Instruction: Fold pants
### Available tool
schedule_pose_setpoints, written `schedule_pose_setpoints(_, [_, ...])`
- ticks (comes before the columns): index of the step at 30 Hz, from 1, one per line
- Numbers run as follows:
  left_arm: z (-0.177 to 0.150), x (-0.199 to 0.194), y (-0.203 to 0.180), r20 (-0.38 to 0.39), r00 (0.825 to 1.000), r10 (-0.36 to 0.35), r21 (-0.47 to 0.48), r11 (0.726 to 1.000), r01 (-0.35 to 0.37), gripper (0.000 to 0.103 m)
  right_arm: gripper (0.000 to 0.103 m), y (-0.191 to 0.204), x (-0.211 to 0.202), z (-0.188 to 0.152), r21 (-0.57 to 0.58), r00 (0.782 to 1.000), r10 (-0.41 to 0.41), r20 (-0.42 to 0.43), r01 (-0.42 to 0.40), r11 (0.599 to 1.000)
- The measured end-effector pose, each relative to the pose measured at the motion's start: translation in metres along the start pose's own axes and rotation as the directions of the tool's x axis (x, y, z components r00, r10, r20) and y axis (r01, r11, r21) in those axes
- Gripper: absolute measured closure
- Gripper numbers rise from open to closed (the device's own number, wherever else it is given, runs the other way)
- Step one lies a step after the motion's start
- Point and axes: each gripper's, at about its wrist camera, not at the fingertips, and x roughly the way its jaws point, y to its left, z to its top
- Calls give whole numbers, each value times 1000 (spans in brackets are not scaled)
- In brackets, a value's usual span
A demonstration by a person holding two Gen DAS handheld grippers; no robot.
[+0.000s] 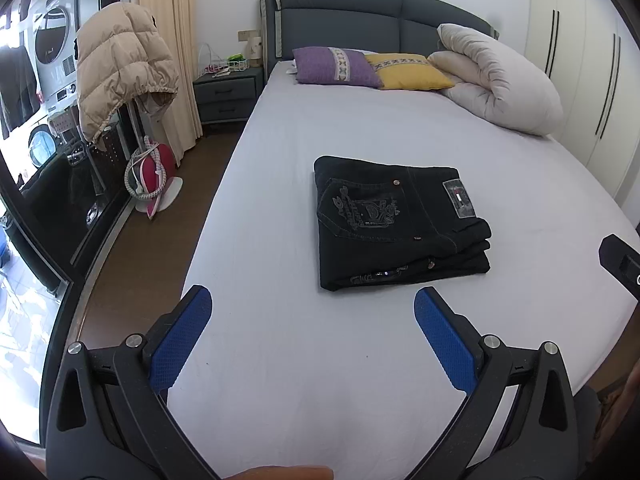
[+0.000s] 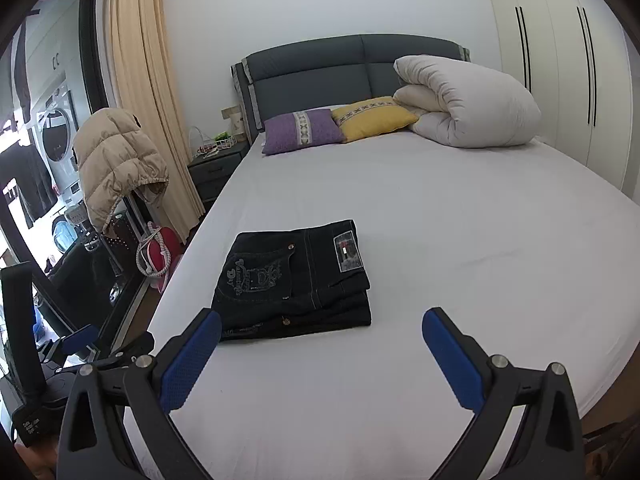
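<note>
Dark denim pants [image 1: 396, 220] lie folded into a compact rectangle on the white bed sheet [image 1: 280, 360], back pocket and brand patch facing up. They also show in the right wrist view [image 2: 296, 280]. My left gripper [image 1: 312, 308] is open and empty, held above the sheet just in front of the pants. My right gripper [image 2: 320, 332] is open and empty, its left blue pad near the pants' front left corner without touching. The right gripper's body shows at the right edge of the left wrist view [image 1: 622, 264]; the left gripper shows at the lower left of the right wrist view [image 2: 60, 360].
A purple pillow [image 1: 336, 66], a yellow pillow [image 1: 408, 72] and a rolled white duvet [image 1: 500, 80] lie at the headboard. A nightstand [image 1: 226, 96], a beige puffer jacket [image 1: 120, 68] and a pink iron [image 1: 150, 176] stand left of the bed. Wardrobe doors [image 1: 580, 60] line the right.
</note>
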Motion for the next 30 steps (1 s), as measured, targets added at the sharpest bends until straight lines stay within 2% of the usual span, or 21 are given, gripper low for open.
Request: schedule_pose_setpoints(30, [-1, 6, 0, -4, 1000, -4, 1, 1000, 4, 0, 0, 4, 2, -6, -4, 1000, -7, -25, 7, 1000])
